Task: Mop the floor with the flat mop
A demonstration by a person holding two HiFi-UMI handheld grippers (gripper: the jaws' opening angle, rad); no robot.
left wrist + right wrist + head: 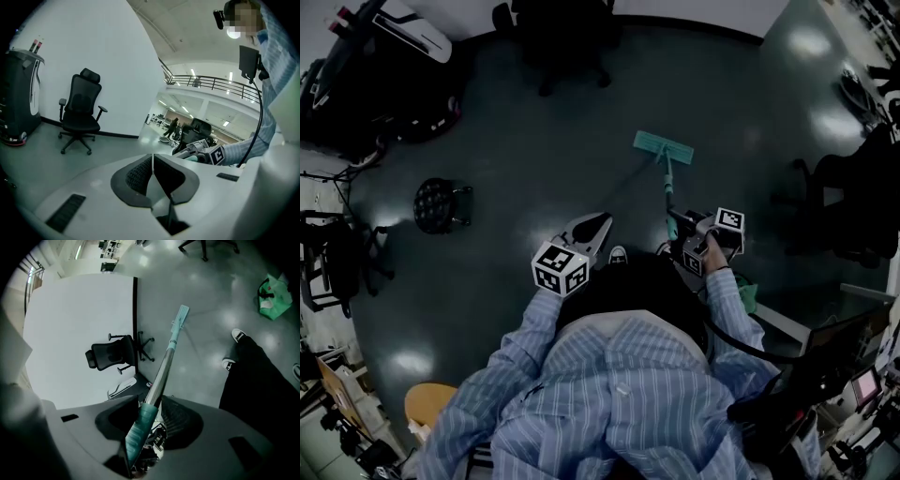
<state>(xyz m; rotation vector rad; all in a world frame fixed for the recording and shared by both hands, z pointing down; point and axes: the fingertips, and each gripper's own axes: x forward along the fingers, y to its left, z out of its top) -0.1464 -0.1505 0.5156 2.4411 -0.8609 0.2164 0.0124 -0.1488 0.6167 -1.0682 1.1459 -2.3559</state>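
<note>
The flat mop lies with its teal head [663,147] on the dark floor ahead of me, its pole [668,192] slanting back to my right gripper [682,228]. In the right gripper view the jaws of the right gripper [149,420] are shut on the pole's teal grip [139,427], and the mop head [181,315] shows far down the pole. My left gripper [598,226] hangs left of the pole, apart from it. Seen in its own view, the left gripper [152,171] is shut with nothing between its pads.
A black office chair [563,39] stands by the far wall, with a dark machine [380,75] at the far left. A round stool [440,203] sits left, and another chair [853,197] right. A green bag [272,290] lies near the person's shoes [238,335].
</note>
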